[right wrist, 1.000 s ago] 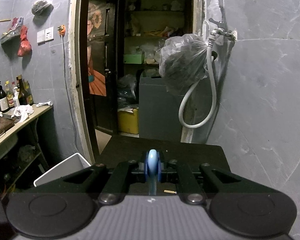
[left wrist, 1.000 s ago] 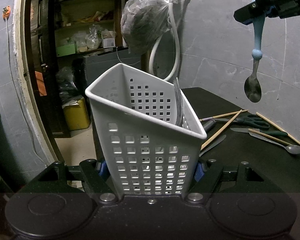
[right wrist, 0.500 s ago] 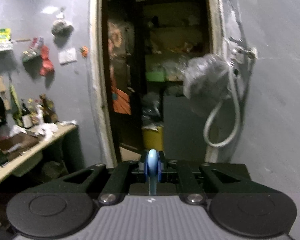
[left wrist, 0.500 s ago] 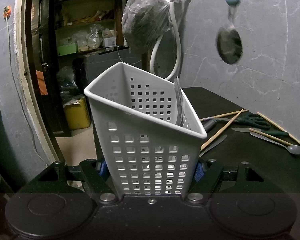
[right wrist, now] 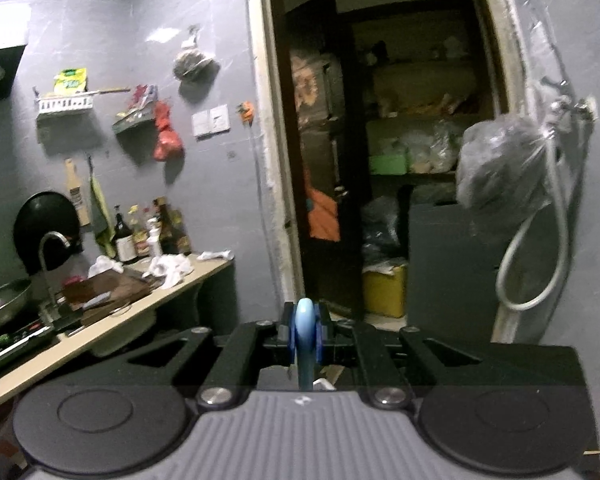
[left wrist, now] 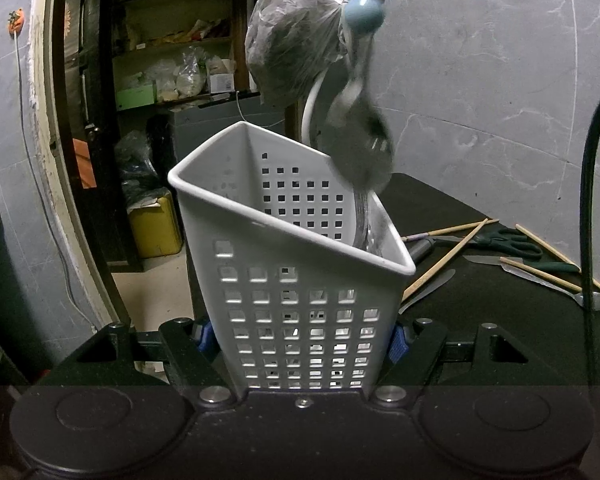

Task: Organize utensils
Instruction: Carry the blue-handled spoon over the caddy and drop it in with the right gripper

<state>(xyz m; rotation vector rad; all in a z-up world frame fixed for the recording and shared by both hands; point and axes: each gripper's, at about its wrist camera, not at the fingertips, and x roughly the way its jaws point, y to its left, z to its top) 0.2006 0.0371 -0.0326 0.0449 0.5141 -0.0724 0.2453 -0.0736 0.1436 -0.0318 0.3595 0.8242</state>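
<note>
Spoon (left wrist: 360, 152) hangs from right tongs (right wrist: 305, 334) above caddy (left wrist: 292, 280) in left tongs (left wrist: 300, 340)

One white perforated plastic basket (left wrist: 300, 280) is seen in the centre of the left wrist view. One blue-handled metal spoon (left wrist: 360, 148) is counted above it, blurred. At the right of that frame, three pale wooden chopsticks (left wrist: 444, 256) can be counted, one pair of green-handled scissors (left wrist: 500, 240), and one plain metal spoon (left wrist: 592, 300).

Both wrist views face the doorway (left wrist: 148, 120) and hanging bag (right wrist: 496, 164), the left view nearer
</note>
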